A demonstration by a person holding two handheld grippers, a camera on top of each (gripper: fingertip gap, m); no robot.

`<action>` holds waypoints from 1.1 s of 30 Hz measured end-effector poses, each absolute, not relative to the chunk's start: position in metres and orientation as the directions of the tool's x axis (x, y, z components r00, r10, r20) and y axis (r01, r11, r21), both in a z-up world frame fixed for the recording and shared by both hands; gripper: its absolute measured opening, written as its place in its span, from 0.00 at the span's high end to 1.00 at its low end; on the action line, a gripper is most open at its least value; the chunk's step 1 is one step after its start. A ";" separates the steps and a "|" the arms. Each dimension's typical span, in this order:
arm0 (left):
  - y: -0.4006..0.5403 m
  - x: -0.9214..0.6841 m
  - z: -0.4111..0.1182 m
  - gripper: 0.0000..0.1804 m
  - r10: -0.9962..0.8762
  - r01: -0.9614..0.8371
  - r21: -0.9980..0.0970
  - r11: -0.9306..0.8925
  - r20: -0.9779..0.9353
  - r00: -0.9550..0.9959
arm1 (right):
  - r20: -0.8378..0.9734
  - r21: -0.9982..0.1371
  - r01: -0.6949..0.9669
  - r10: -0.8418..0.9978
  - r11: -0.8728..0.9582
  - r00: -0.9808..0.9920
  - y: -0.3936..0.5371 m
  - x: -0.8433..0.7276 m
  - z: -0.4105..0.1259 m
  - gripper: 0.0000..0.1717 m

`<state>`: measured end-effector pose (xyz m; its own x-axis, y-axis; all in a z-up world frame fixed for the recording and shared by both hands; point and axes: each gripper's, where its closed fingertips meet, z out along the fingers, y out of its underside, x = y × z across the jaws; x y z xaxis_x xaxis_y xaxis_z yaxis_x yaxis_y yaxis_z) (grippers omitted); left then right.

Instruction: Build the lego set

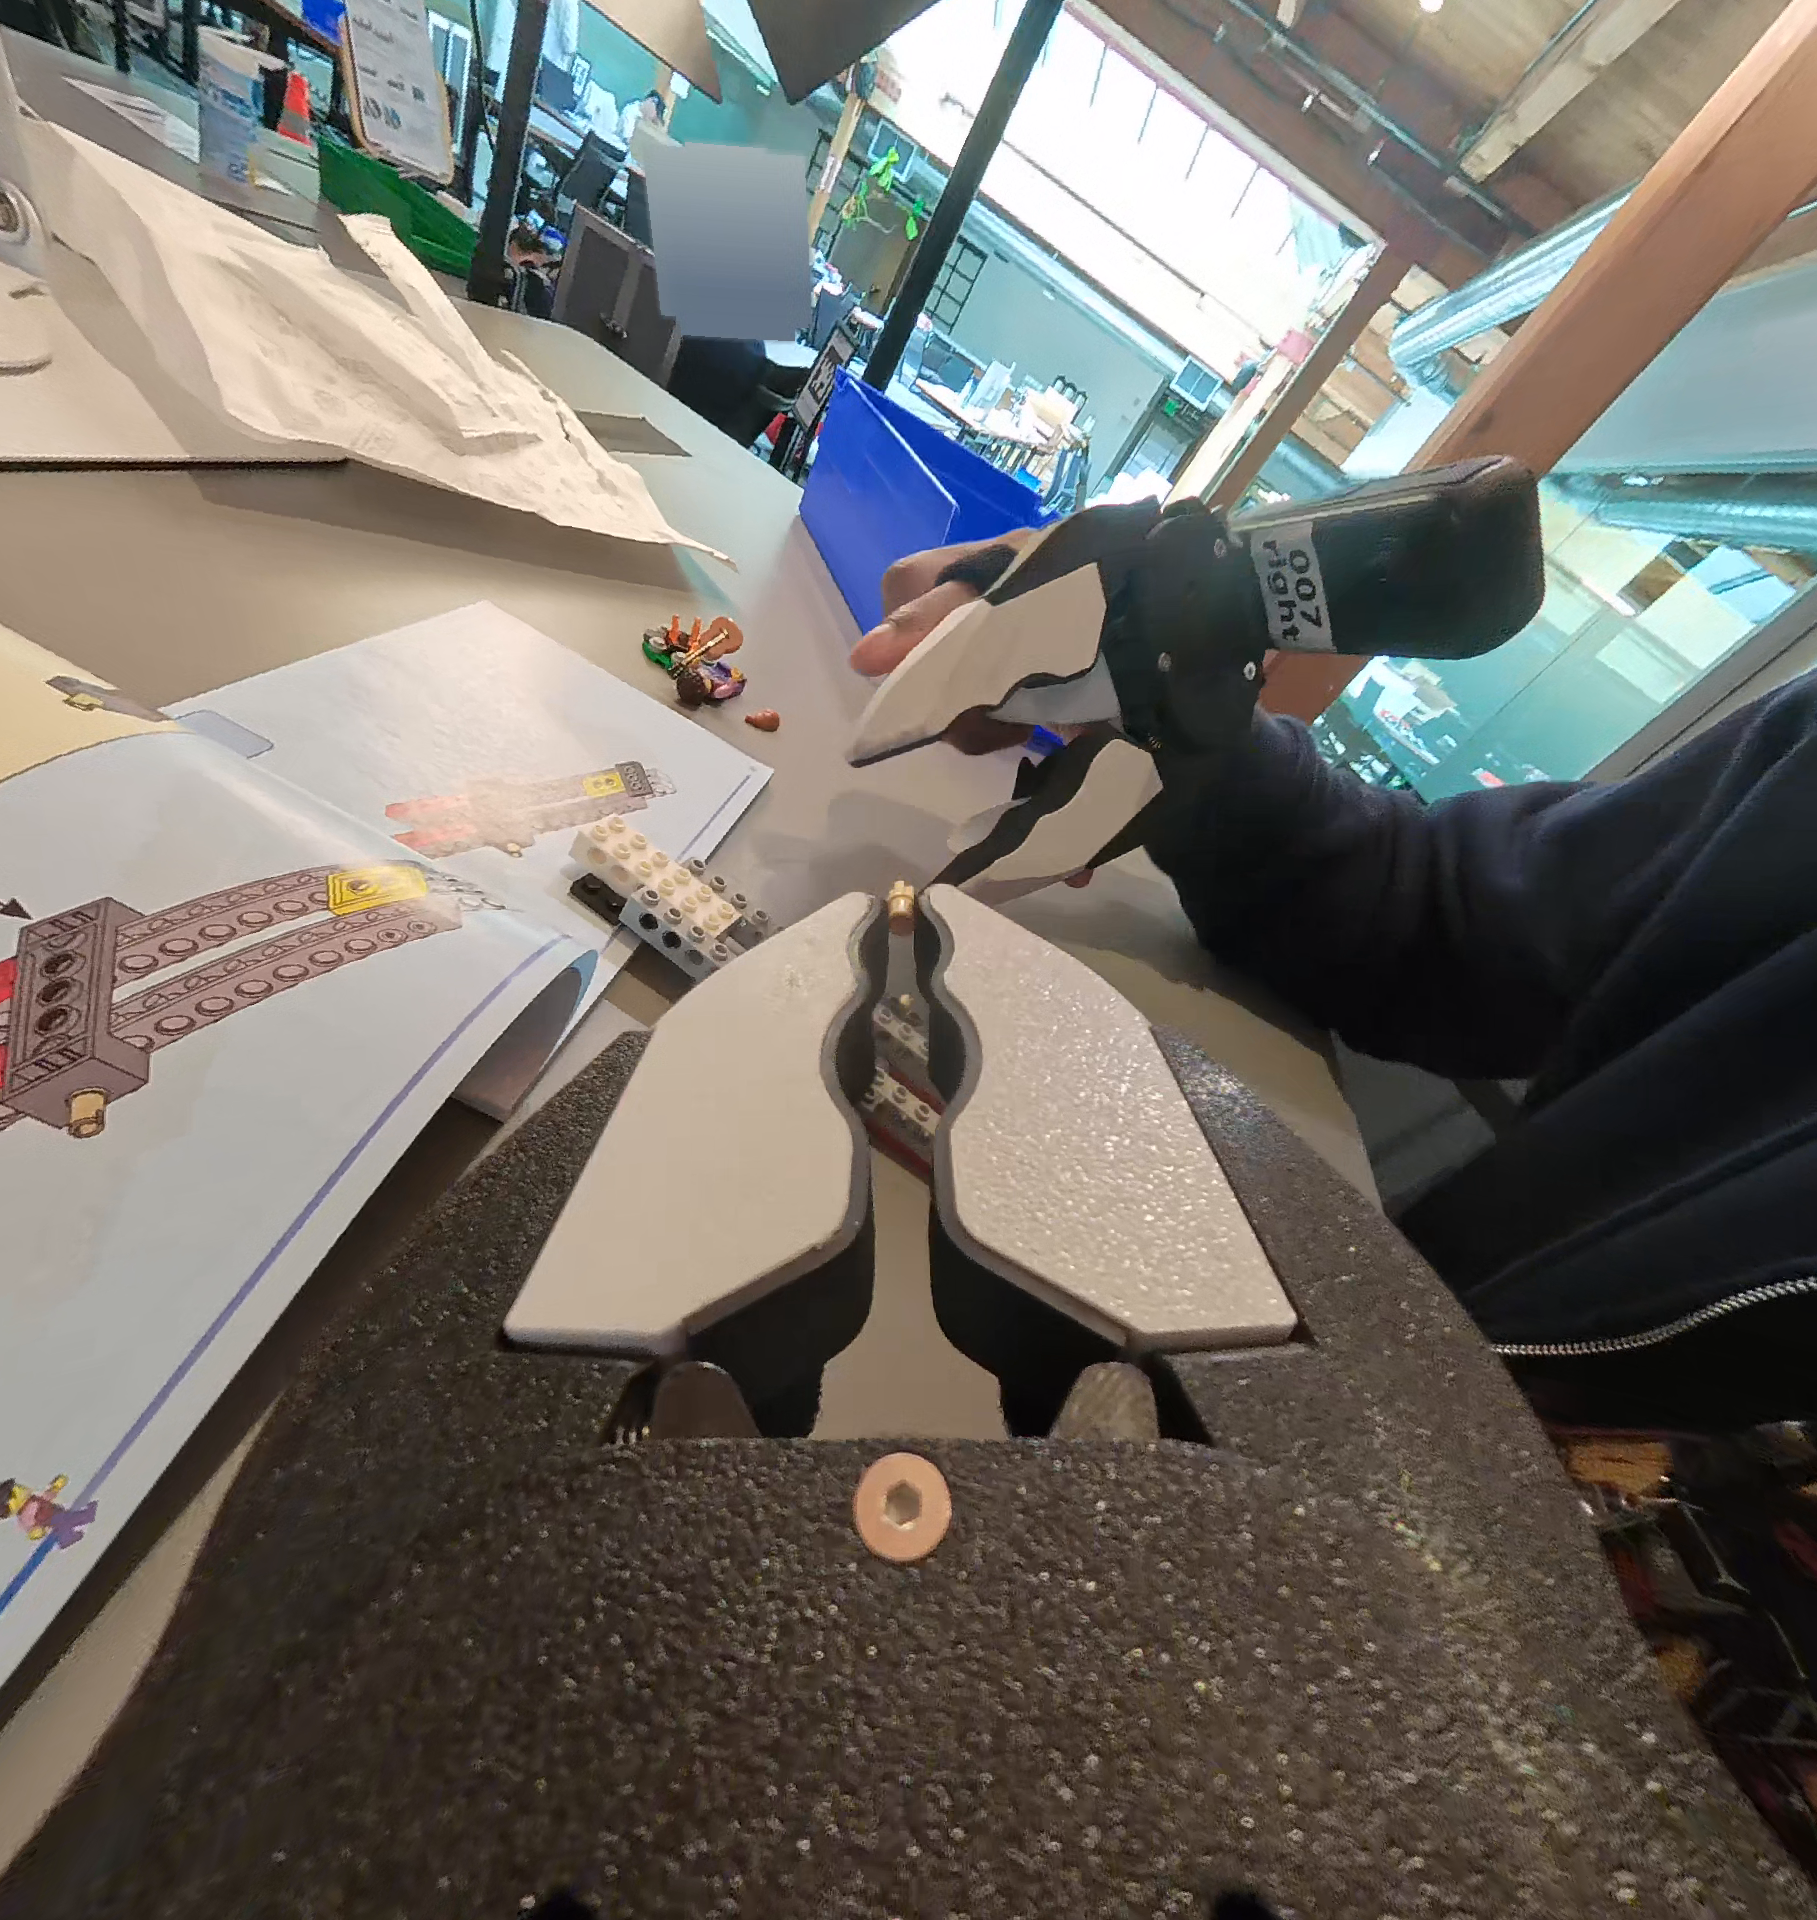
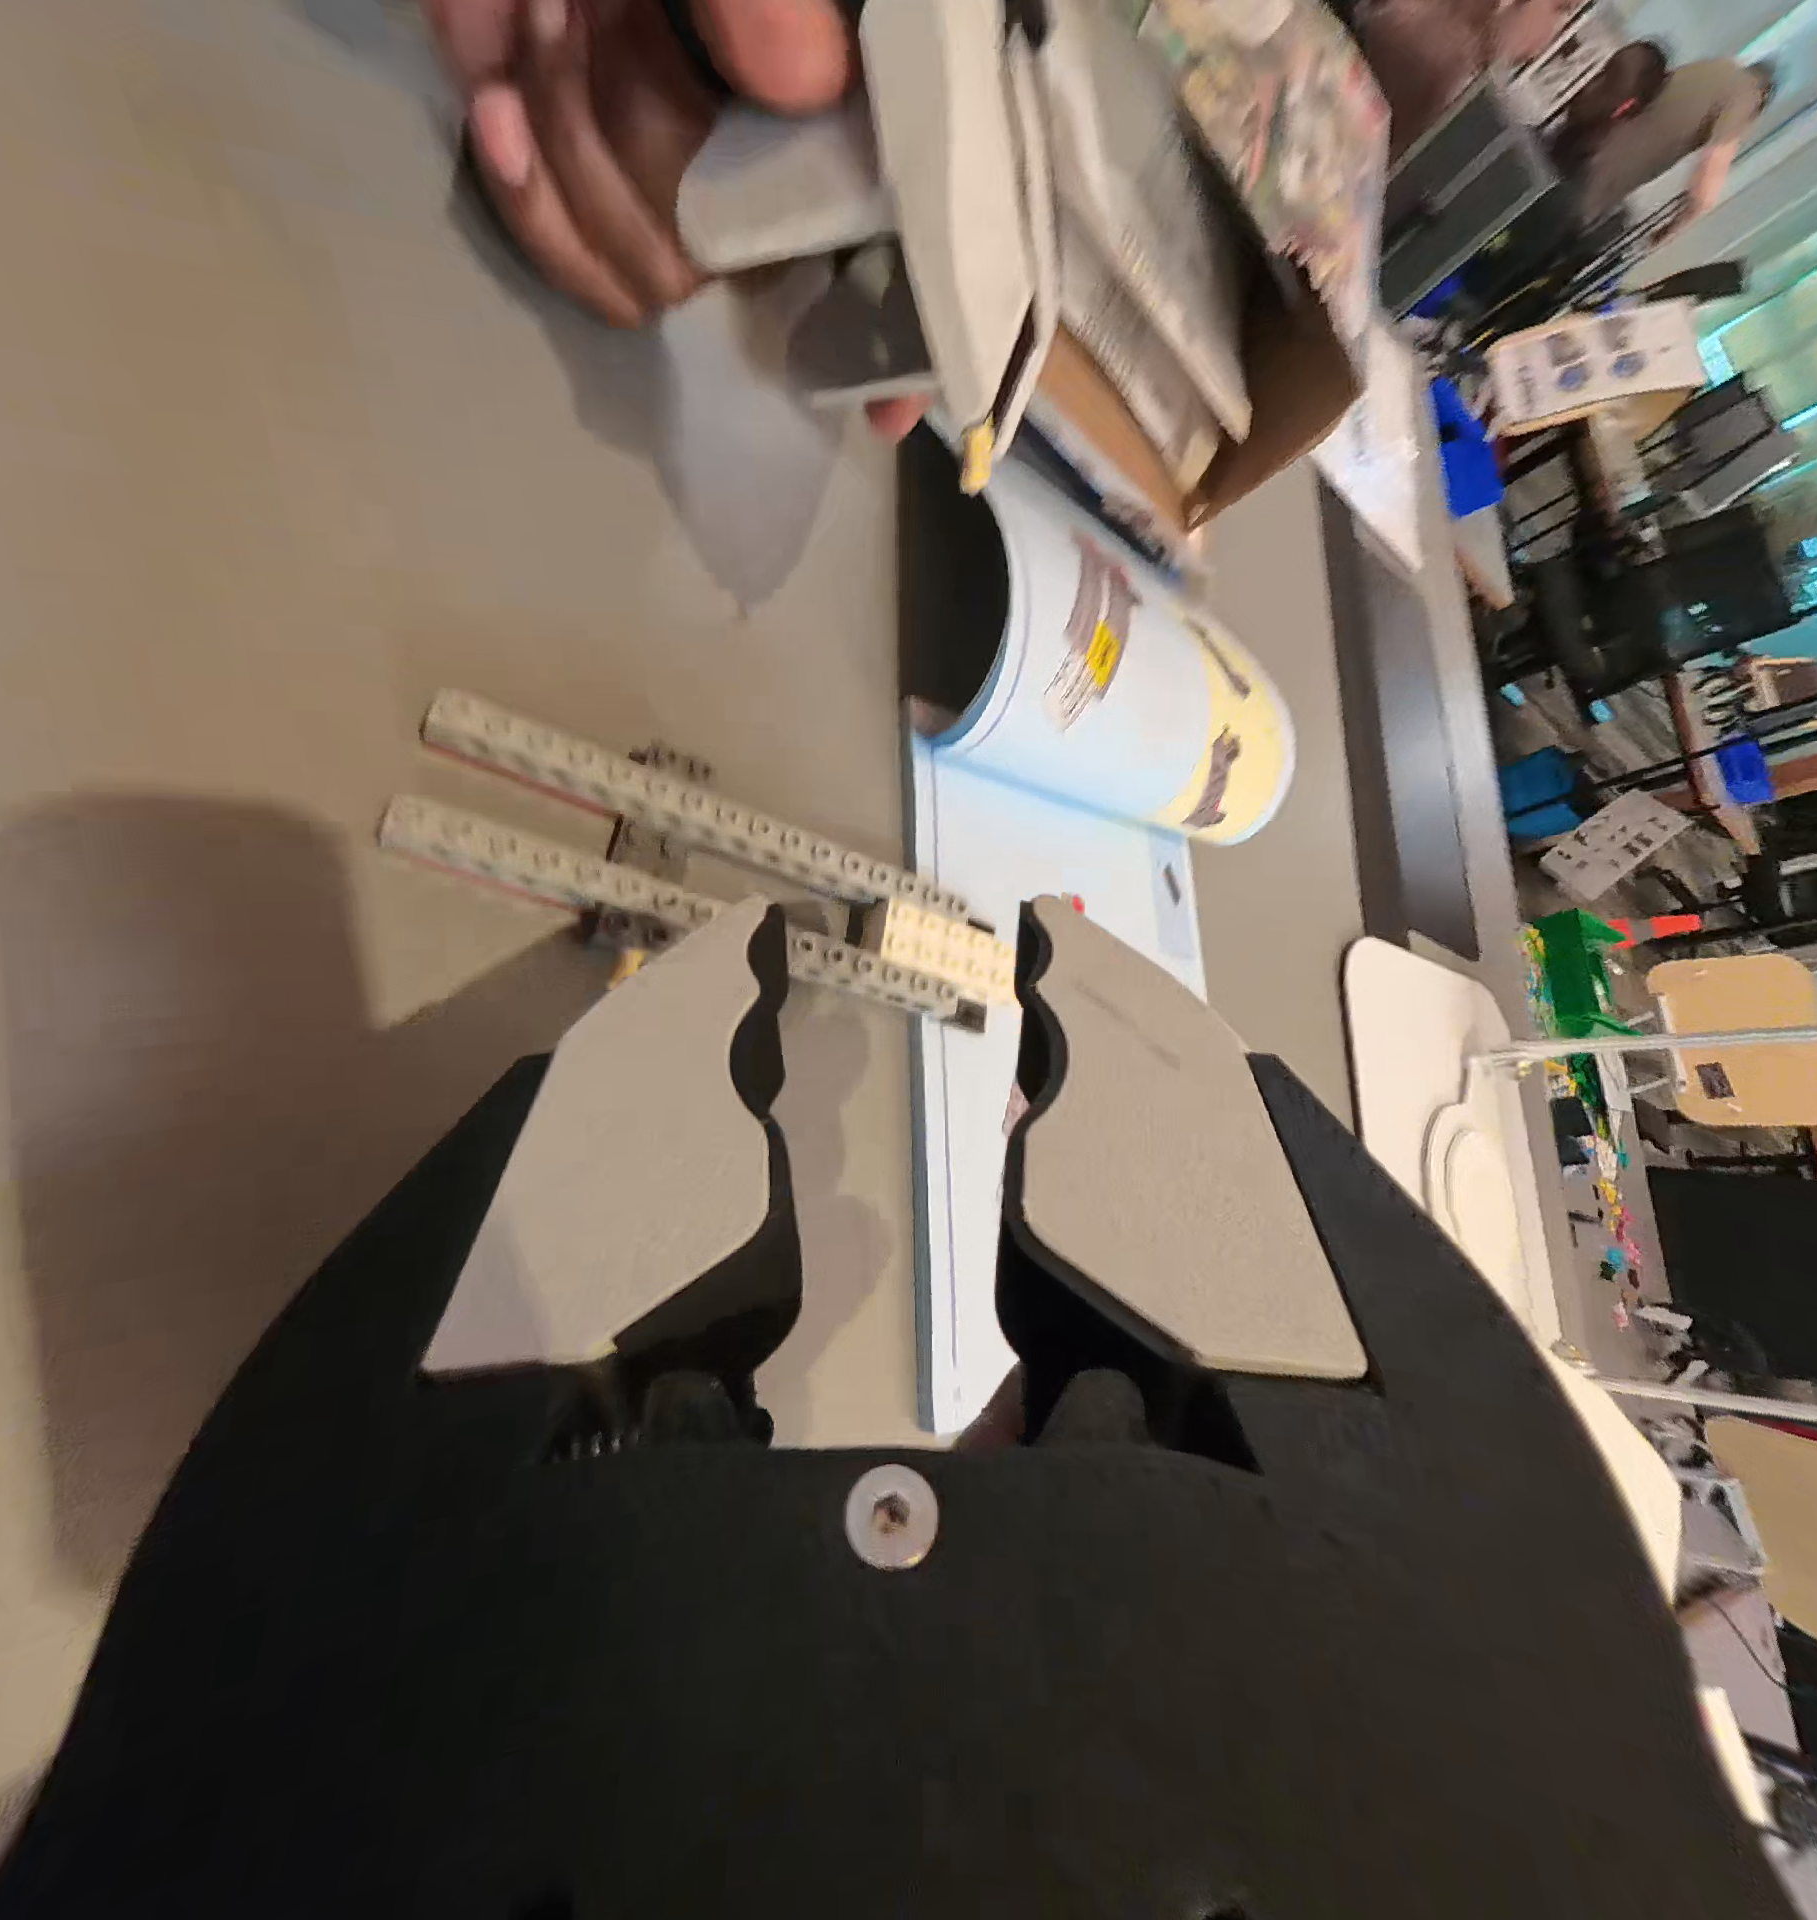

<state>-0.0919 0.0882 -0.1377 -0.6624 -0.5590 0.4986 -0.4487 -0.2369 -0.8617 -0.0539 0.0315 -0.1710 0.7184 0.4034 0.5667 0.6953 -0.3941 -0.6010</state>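
Note:
My left gripper (image 1: 900, 920) is shut on a small tan peg (image 1: 899, 900), which stands pinched at its very fingertips above the table. The right wrist view shows that gripper (image 2: 971, 436) at the top with the peg (image 2: 977, 462) at its tip. My right gripper (image 2: 899, 935) is open and empty. In the left wrist view it (image 1: 904, 821) hovers just beyond the peg. A brick assembly (image 2: 675, 821) of two long grey beams with a white end lies on the table below it. It also shows in the left wrist view (image 1: 665, 894), at the edge of an open instruction booklet (image 1: 260, 935).
Small figure parts (image 1: 696, 655) lie beyond the booklet. A blue bin (image 1: 904, 488) stands at the table's far edge and crumpled paper (image 1: 364, 353) lies at the back left. A cardboard box (image 2: 1268, 384) and a white board (image 2: 1423, 1091) sit past the booklet (image 2: 1122, 727). Across from one pair of fingers to the other is roughly 8 cm.

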 end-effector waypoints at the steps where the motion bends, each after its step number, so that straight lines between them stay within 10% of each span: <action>1: 0.088 -0.092 -0.138 0.98 -0.565 -0.447 -0.865 -0.230 0.492 -0.662 | 0.565 -0.572 0.712 0.433 -0.408 0.702 0.034 -0.053 -0.175 0.75; 14: 0.114 -0.088 -0.129 0.98 -0.611 -0.408 -0.865 -0.292 0.497 -0.616 | 0.255 -0.222 0.932 0.905 -0.287 0.340 0.057 -0.061 -0.211 0.82; 33: 0.101 -0.102 -0.148 0.98 -0.567 -0.512 -0.844 -0.159 0.503 -0.652 | 0.321 -0.037 0.974 0.921 -0.221 0.221 0.052 -0.063 -0.225 0.92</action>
<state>-0.1017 0.1013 -0.1476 -0.6522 -0.5674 0.5027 -0.5123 -0.1590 -0.8440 -0.0631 0.0522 -0.2245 0.2215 0.9209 0.3208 0.9745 -0.2213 -0.0375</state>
